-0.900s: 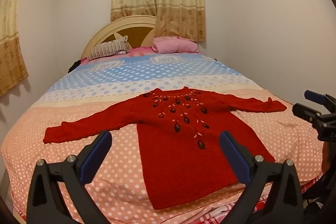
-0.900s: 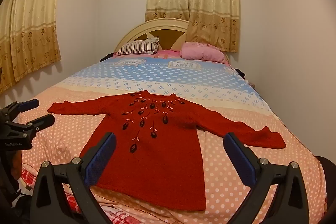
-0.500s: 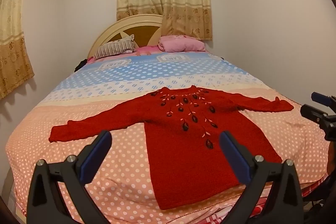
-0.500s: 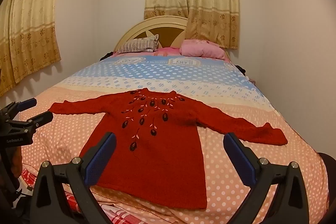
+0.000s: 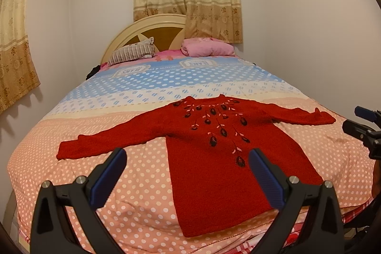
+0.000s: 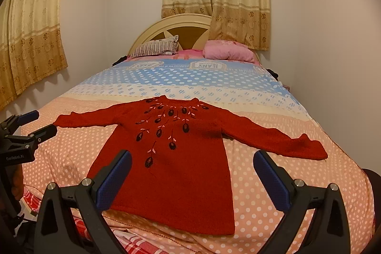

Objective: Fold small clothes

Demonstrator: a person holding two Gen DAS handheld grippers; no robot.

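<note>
Sweater (image 5: 214, 154) in red knit, seen from the left wrist, lies flat and face up on the bed (image 5: 147, 173), hem at the near edge, both sleeves spread toward the side edges, neck toward the headboard (image 5: 142, 27). The left gripper (image 5: 187, 173) hangs above the near edge with its jaws wide and nothing between them. The right gripper's tips show at the right edge of this view, also apart. A striped pillow (image 5: 132, 52) and a pink pillow (image 5: 207, 48) sit at the head end.

From the right wrist, the sweater (image 6: 176, 158) lies the same way, unfolded. The right gripper (image 6: 191, 177) hovers over the hem, jaws wide, empty. The left gripper (image 6: 35, 124) appears beside the left sleeve cuff, not touching it.
</note>
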